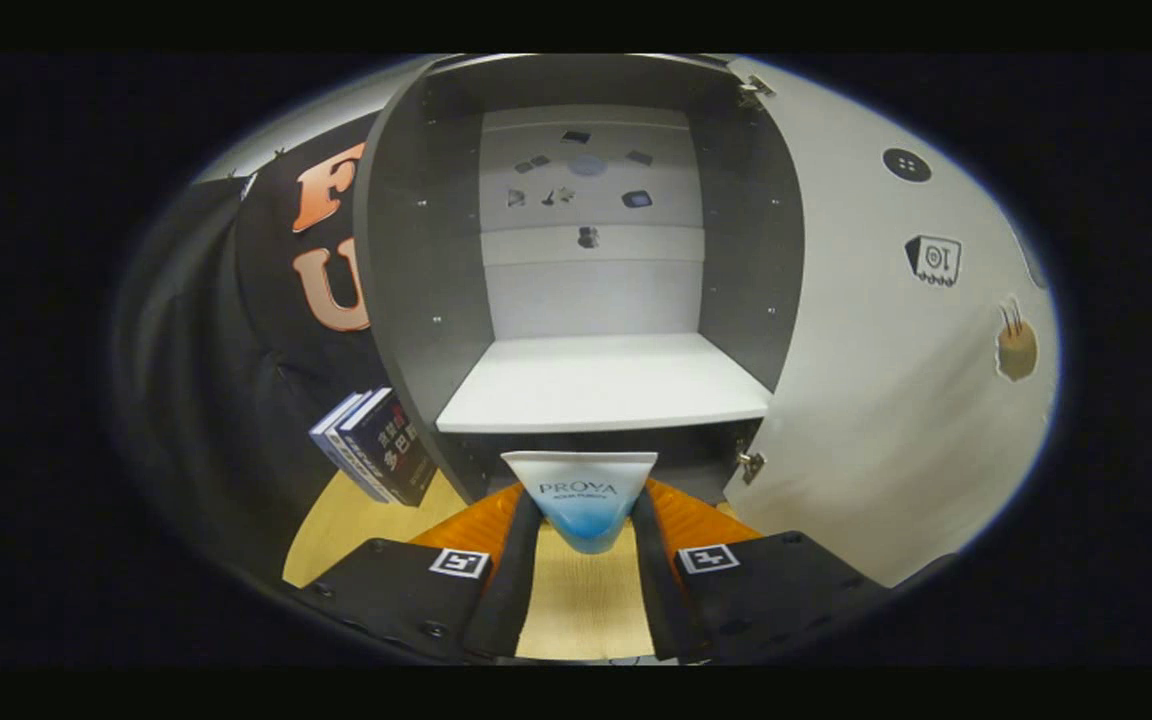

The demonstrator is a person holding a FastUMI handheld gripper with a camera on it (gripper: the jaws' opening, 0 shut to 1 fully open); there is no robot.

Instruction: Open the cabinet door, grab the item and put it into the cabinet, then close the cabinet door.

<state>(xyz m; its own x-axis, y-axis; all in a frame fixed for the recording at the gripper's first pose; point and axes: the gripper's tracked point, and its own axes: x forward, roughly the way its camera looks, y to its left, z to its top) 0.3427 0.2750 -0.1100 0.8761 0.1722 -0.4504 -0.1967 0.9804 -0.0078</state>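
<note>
Between the fingers: tube (pixel 586 505), white fading to blue, flat end toward the cabinet
Tongs (pixel 586 530): closed in on the tube, both fingers (pixel 514 560) pressing its sides
Cabinet (pixel 591 250): just ahead, shelf (pixel 604 385) bare and white
Door (pixel 886 350): swung wide open, right side
Books (pixel 376 445): left of cabinet, leaning
Table (pixel 581 610): pale wood below the tube

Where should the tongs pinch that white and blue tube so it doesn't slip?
The tongs already pinch the tube well: one finger on each side of its narrow blue end, coming from behind. The tube flares wide toward its flat white end, which points at the open cabinet, so the slim end probably fits the fingers best and the wide end leads onto the shelf.
</note>
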